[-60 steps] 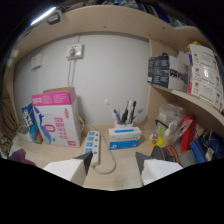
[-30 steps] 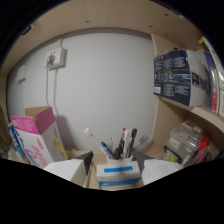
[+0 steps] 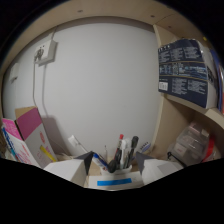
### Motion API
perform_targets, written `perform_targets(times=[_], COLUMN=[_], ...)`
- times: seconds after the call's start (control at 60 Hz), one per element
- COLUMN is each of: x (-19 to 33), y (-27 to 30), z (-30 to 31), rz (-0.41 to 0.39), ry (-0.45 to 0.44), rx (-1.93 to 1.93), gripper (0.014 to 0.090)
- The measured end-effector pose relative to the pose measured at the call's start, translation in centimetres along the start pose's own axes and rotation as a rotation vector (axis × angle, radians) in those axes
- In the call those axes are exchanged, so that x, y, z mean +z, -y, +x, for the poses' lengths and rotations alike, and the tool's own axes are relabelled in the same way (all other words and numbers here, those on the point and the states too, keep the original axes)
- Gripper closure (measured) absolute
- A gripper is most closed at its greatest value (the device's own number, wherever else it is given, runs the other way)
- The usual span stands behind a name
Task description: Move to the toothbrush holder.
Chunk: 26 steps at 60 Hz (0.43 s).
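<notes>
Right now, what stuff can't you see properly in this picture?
- Toothbrush holder, gripper view: its lower body is hidden behind the white box and the gripper.
- Which sticks in it are toothbrushes: too blurred to tell.
- Print on the dark boxes on the shelf: too small to read.
- Pink box: partly cut off.

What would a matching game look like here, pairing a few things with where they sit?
Things:
1. toothbrush holder
2. pink box
3. dark blue box
4. wall socket

Places:
A. on the wooden shelf, upper right
B. just ahead of the open gripper, between its fingers
C. high on the white wall
D. left of the holder

Pairs: 1-B, 2-D, 3-A, 4-C
</notes>
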Motion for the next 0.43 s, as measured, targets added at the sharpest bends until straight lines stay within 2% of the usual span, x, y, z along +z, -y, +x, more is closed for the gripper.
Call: perform_targets(times=[0.433], x=[0.07], y=[-0.52], z=[-0.26], rz=[-0.015], ry=[0.004], rx=[0.010], gripper=[0.0182])
